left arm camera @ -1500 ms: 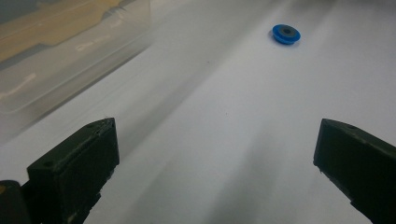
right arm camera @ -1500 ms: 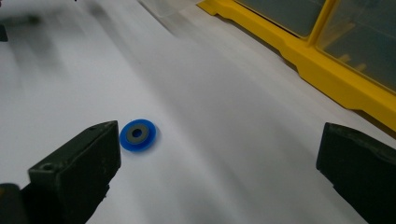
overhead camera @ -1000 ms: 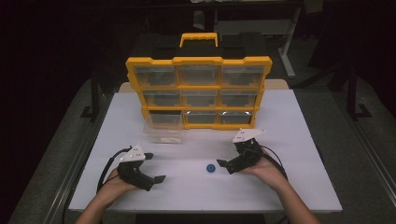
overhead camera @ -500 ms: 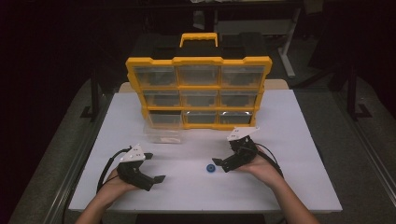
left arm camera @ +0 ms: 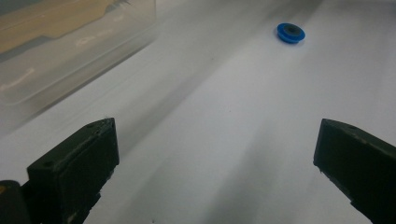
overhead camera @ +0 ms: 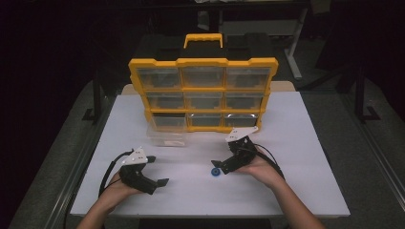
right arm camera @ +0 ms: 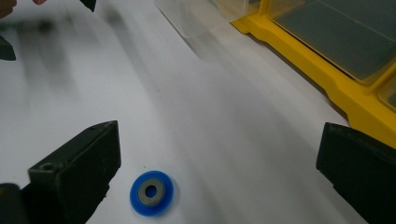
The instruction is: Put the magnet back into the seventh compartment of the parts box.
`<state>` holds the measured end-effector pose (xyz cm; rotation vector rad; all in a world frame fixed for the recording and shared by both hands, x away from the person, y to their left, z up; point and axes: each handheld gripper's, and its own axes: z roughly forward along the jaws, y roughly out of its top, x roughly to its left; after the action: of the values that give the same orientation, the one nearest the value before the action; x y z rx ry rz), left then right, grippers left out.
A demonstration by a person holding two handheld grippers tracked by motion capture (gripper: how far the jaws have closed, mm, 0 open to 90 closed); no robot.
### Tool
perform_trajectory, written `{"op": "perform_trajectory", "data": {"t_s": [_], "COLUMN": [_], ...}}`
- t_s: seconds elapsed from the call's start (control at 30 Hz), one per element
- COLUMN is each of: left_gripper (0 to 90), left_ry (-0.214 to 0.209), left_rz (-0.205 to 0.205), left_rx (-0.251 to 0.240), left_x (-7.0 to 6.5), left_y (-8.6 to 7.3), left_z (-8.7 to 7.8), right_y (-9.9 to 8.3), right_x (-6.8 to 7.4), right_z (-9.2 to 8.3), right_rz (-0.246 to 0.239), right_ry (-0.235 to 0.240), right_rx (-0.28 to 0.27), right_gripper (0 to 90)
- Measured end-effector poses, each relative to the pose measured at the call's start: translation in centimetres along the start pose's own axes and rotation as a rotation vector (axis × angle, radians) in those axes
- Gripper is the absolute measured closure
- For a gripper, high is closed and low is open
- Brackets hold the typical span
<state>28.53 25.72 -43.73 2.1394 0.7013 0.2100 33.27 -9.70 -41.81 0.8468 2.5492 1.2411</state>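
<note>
Right tongs [right arm camera: 219,177] spread, blue washer [right arm camera: 152,192] between

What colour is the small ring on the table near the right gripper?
The ring is blue with a grey centre; clearest in the right gripper view.

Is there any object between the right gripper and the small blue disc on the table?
Nothing visible stands between them. The blue disc lies flat on the bare white table, just ahead of the right gripper, whose jaws stand wide apart, and nearer its left jaw.

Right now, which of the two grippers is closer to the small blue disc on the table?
The right gripper: the blue disc lies just off its open jaws, while the left gripper sits apart on the table's other side.
</note>
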Motion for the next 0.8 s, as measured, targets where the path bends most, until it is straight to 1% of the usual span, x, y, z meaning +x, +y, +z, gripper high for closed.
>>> {"op": "perform_trajectory", "data": {"t_s": [0.17,0.23,0.3,0.47,0.53,0.7,0.73,0.8], "left_gripper": [0.0,0.0,0.0,0.0,0.0,0.0,0.0,0.0], "left_ry": [-0.001,-0.003,-0.004,-0.004,-0.004,-0.005,-0.005,-0.005], "left_rz": [0.002,0.002,0.003,0.004,0.004,0.003,0.004,0.003], "left_rx": [0.003,0.004,0.005,0.004,0.006,0.004,0.005,0.005], "left_x": [0.0,0.0,0.0,-0.1,-0.1,-0.1,-0.1,-0.1], "left_y": [0.0,0.0,0.0,-0.1,-0.1,-0.1,-0.1,-0.1], "left_z": [0.0,0.1,0.1,0.0,0.1,0.1,0.1,0.0], "right_y": [0.3,0.6,0.6,0.8,0.8,0.7,0.6,0.6], "right_x": [0.1,0.3,0.4,0.9,1.2,1.5,1.6,1.6], "right_z": [0.4,0.8,0.9,1.4,1.7,2.0,2.1,2.2], "right_rz": [-0.005,-0.017,-0.013,-0.020,-0.034,-0.038,-0.047,-0.053], "right_ry": [0.007,0.016,0.021,0.039,0.048,0.056,0.059,0.060], "right_rx": [0.001,-0.002,-0.004,0.019,0.029,0.056,0.068,0.074], "right_gripper": [0.0,0.0,0.0,0.0,0.0,0.0,0.0,0.0]}}
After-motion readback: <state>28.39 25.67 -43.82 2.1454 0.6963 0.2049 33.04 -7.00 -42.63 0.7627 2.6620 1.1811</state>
